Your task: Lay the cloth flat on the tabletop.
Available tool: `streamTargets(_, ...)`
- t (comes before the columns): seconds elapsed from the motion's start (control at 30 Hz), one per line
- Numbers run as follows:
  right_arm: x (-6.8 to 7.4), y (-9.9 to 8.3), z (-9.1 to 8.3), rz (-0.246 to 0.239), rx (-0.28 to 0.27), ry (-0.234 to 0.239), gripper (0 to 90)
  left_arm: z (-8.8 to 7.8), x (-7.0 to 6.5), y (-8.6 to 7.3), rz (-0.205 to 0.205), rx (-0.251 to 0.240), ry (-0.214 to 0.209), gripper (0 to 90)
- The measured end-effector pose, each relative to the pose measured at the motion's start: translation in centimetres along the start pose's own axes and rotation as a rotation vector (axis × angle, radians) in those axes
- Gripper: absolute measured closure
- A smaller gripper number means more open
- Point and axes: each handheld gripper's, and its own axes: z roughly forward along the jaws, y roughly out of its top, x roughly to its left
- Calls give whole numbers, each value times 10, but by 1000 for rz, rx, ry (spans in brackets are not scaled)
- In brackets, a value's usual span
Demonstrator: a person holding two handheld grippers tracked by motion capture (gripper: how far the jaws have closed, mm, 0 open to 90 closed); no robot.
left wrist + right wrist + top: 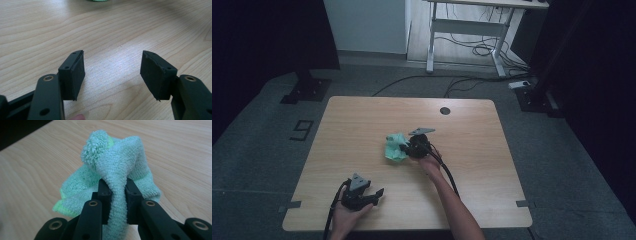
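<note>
In the high view, a light wooden worktop with rounded corners stands on a grey floor. Near its middle lies a soft mint-green terry towel, crumpled into a small heap. The right tongs, black and held in the person's right hand, meet the towel at its right side. The left tongs rest near the front edge of the worktop, well apart from the towel, in the person's left hand. A dark round hole is in the worktop near its far edge. Behind the worktop, a white desk frame stands on the floor with black cables under it.

In the left gripper view, the left tongs are wide apart, with nothing between the two black pads, just above the bare wood. A thin strip of the green towel shows at the top edge.

In the right gripper view, the right tongs are clamped on a fold of the towel. The pinched fold rises as a ridge between the pads, and the rest of the towel spreads on the worktop behind it. A brighter yellow-green edge shows at the low left corner of the towel.
</note>
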Motion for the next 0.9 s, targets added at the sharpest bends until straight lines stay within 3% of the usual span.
streamTargets(0.37,6,-1,-40,-12,-75,46,782,-1,1,1,-11,-8,5,369)
streamTargets(0.9,14,-13,-71,-39,-148,80,783,-1,1,1,-15,-13,4,370)
